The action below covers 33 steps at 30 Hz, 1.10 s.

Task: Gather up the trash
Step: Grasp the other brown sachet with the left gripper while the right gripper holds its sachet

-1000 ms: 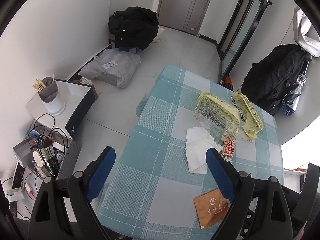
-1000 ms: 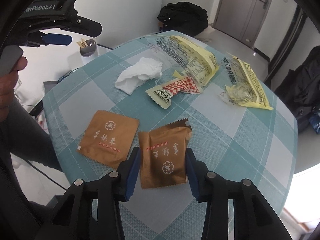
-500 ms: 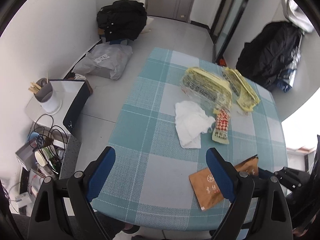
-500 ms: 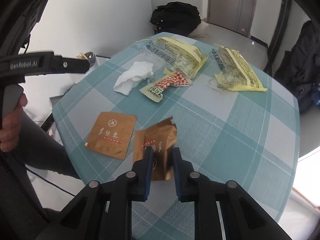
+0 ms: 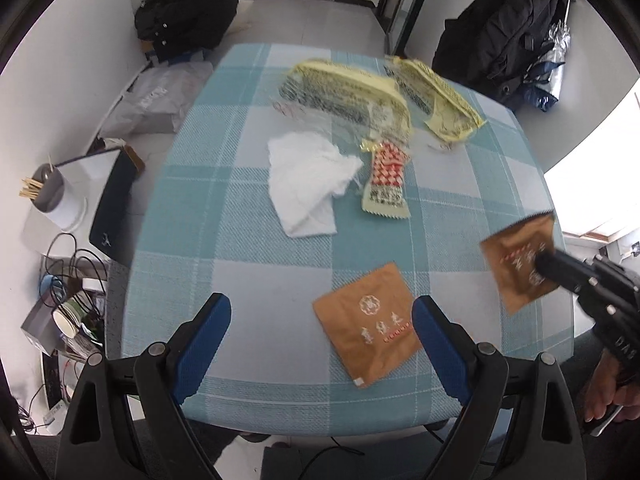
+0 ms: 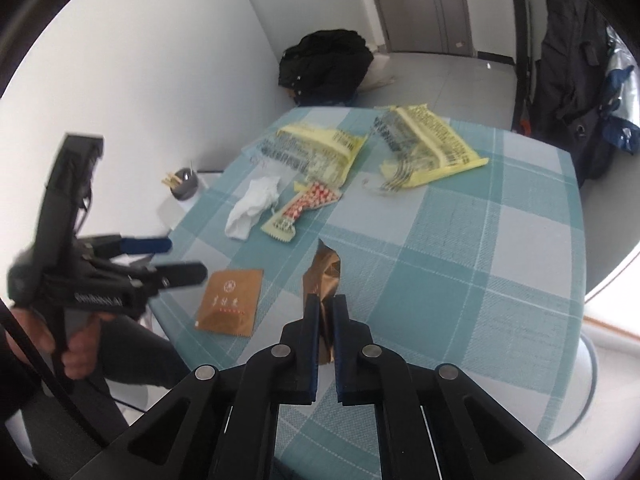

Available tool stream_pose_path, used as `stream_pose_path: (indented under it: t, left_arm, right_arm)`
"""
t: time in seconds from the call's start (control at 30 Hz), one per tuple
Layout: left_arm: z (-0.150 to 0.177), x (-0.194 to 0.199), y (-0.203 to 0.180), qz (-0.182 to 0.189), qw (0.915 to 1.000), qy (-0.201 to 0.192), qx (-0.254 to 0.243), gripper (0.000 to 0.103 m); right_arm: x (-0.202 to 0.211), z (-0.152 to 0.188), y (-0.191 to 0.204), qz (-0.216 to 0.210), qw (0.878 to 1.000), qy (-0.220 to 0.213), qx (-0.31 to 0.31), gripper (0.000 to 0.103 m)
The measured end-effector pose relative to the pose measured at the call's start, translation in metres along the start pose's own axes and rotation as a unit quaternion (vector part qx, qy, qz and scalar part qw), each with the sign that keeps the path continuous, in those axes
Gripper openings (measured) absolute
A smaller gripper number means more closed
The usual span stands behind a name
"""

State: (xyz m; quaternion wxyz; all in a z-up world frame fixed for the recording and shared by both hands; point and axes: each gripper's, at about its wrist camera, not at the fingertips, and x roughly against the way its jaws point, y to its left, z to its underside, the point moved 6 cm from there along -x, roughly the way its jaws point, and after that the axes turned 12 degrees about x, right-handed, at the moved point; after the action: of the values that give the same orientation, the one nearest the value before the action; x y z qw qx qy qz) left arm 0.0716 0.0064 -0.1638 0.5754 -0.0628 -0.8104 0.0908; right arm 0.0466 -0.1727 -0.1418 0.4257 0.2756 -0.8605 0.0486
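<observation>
The right gripper (image 6: 326, 320) is clamping the lifted, crumpled brown foil sachet (image 6: 324, 276) by one edge above the checked teal tablecloth (image 6: 460, 240), risking slippage, while the left gripper (image 5: 320, 332) is hanging wide open and empty.

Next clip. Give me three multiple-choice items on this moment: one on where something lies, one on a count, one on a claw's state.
1. Where is the white tissue?
A. left of the red checked wrapper
B. on the floor
C. in the left claw

2. How many yellow bags lie on the table?
A. one
B. two
C. four

3. What is the right claw doing?
A. hanging open
B. shut with nothing in it
C. shut on a brown packet

Key: 1 A, the left wrist view shows the tissue beside that wrapper; 2 B, one yellow bag and another; 3 C, the packet is pinched and lifted off the cloth.
</observation>
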Motion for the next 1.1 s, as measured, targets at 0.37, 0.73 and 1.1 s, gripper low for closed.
stream_pose_path:
  t: [0.37,0.73,1.1]
  left_arm:
    - [0.026,-0.025,-0.033,-0.044,0.9908,0.03,-0.124,0.092]
    - [0.025,-0.014,-0.055,-0.025,0.9869,0.026,-0.157,0.041]
    - [0.021,-0.003,-0.057,-0.016,0.9899,0.029,-0.138,0.021]
  right_arm:
    - [0.018,-0.001,-0.017,0.012,1.0,-0.021,-0.02,0.005]
    - [0.032,-0.001,-0.021,0.02,0.999,-0.036,-0.023,0.005]
    - [0.041,0.001,-0.023,0.03,0.998,-0.044,-0.023,0.005]
